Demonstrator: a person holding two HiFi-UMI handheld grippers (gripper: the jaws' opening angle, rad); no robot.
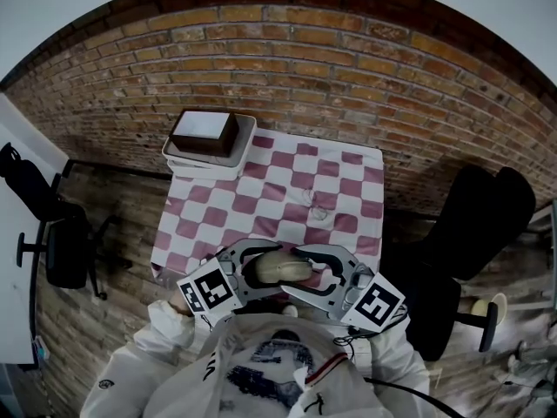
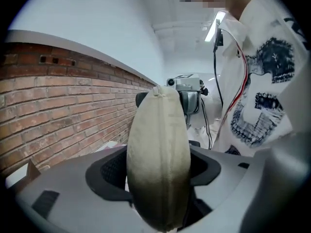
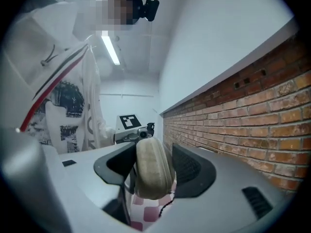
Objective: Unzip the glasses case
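Observation:
A beige oval glasses case (image 1: 280,270) hangs in the air over the near edge of the checked table, close to my chest. My left gripper (image 1: 259,268) is shut on its left end. In the left gripper view the case (image 2: 159,164) stands upright between the grey jaws, its seam facing the camera. My right gripper (image 1: 305,271) clasps the other end, and both dark pads (image 3: 192,171) lie against the case (image 3: 153,171). The two grippers face each other, jaw tips almost meeting. I cannot make out the zip pull.
A pink and white checked cloth (image 1: 287,181) covers the small table. A brown box on stacked white trays (image 1: 207,133) sits at its far left corner. Black chairs stand to the left (image 1: 52,233) and right (image 1: 474,225) on the brick floor.

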